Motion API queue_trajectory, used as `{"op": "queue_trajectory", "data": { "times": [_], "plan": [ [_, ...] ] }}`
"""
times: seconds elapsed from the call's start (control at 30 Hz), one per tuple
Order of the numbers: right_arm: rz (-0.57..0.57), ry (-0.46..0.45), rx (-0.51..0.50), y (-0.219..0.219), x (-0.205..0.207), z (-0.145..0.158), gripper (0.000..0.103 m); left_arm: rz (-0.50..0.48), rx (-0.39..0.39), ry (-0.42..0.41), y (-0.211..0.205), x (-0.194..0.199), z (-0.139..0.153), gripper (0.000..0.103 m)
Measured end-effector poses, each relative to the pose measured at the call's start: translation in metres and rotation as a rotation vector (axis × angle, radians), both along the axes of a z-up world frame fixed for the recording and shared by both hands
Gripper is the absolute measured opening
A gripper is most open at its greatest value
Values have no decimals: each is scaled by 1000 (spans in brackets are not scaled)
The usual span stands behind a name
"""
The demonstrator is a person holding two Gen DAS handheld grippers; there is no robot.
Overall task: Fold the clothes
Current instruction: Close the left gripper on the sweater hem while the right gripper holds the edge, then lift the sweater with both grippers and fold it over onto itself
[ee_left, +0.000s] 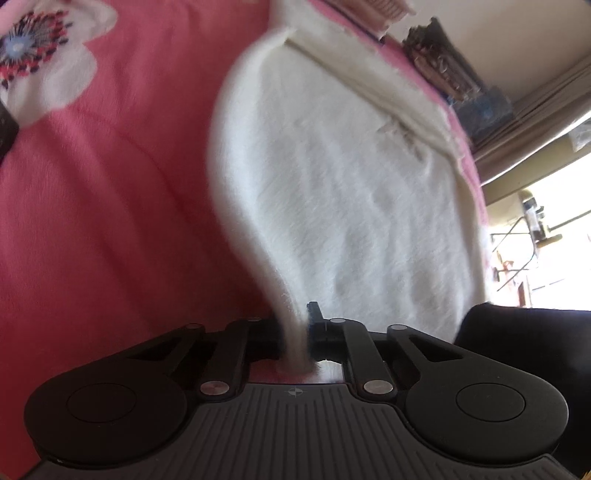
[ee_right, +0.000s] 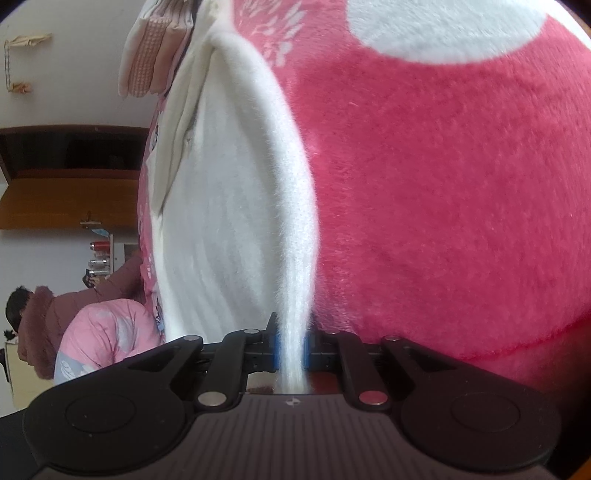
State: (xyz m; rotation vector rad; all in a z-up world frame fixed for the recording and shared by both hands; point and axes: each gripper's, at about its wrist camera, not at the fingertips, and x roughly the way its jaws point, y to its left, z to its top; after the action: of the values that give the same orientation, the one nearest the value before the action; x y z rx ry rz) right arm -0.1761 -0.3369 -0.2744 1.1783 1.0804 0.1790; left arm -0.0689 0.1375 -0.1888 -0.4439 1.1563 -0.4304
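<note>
Left wrist view: left gripper (ee_left: 295, 332) closed tight on a pinched edge of the white fuzzy garment (ee_left: 351, 192), fabric bunched between the two black fingers (ee_left: 316, 321) and drawn up from them in a narrow twisted strip. Beyond the pinch, garment spread broad and flat over the pink fleece blanket (ee_left: 129, 184), its left edge curving in a long arc. Faint grey marking visible on the cloth towards the right side. Large white flower with a blue and dark-speckled centre (ee_left: 40, 55) printed on the blanket at upper left, well apart from the garment. Folded pink-and-white textiles (ee_left: 376, 11) at the far top edge. Bright window area at far right, details washed out.

Right wrist view: right gripper (ee_right: 291, 350) likewise clamped on an edge of the same white garment (ee_right: 229, 206), blue pads (ee_right: 277, 349) pressing the cloth from both sides, fibres pulled straight between them. Garment rising from the grip and widening to the left, with a folded layer or sleeve near its upper left. Pink blanket (ee_right: 443, 203) filling the right half, a white patch (ee_right: 461, 26) at top. Pink checked folded item (ee_right: 155, 55) at upper left. Person in a dark reddish jacket (ee_right: 48, 325) at far left, beside a pink patterned bundle (ee_right: 107, 336); wooden cabinet (ee_right: 70, 177) behind.
</note>
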Motion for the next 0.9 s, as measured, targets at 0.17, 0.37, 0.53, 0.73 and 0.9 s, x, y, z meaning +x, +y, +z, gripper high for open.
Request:
{"op": "queue_trajectory", "data": {
  "times": [0.17, 0.37, 0.53, 0.73, 0.9],
  "plan": [
    [43, -39, -64, 1, 3, 17, 10, 5, -26, -66, -4, 2, 20, 8],
    [93, -112, -125, 1, 13, 43, 10, 34, -98, -94, -1, 8, 28, 8],
    [136, -150, -180, 3, 25, 59, 10, 49, -119, -116, -7, 17, 33, 8],
    [152, -196, -228, 4, 44, 78, 10, 72, -157, -180, -12, 32, 44, 8],
    [157, -246, -264, 0, 67, 96, 10, 87, -173, -243, -14, 53, 55, 7]
  ]
}}
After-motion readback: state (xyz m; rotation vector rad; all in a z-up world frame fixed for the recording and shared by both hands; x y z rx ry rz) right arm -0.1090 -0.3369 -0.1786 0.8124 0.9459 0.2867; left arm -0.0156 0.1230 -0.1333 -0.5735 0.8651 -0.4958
